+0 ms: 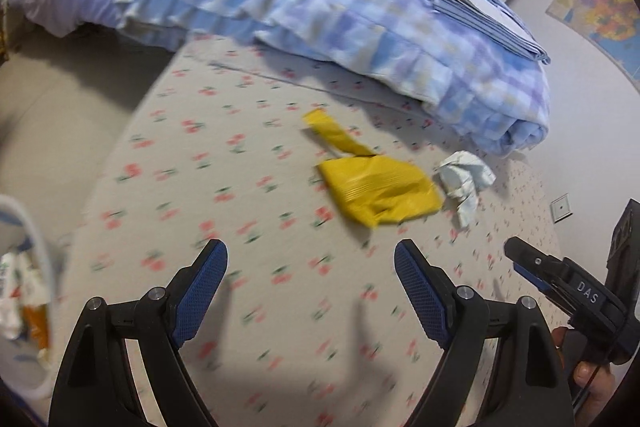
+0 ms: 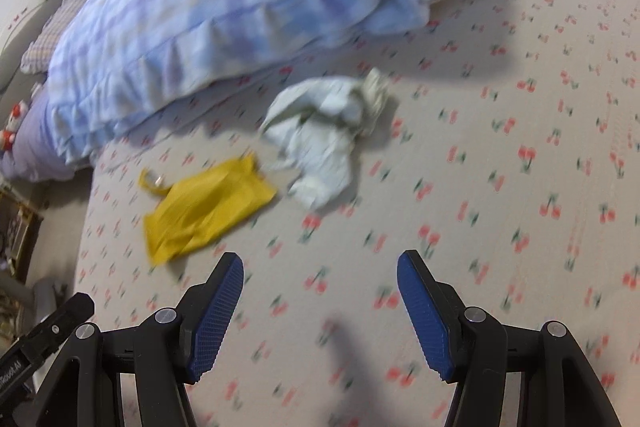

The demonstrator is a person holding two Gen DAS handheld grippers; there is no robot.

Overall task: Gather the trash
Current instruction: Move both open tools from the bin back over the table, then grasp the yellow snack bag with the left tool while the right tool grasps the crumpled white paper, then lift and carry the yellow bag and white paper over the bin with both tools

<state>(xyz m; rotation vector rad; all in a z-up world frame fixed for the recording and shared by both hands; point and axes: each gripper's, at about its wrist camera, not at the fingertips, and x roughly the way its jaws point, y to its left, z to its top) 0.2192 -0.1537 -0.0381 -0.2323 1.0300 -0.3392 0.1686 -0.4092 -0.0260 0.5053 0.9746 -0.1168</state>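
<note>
Only the left wrist view shows the trash bin (image 1: 28, 291).

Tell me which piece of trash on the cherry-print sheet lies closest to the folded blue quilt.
The crumpled white tissue. It sits right by the rolled end of the quilt, while the yellow wrapper lies flatter and farther out on the sheet.

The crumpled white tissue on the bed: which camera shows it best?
The right wrist view: the crumpled white tissue lies large and near the middle. In the left wrist view it is smaller, off to the right.
</note>
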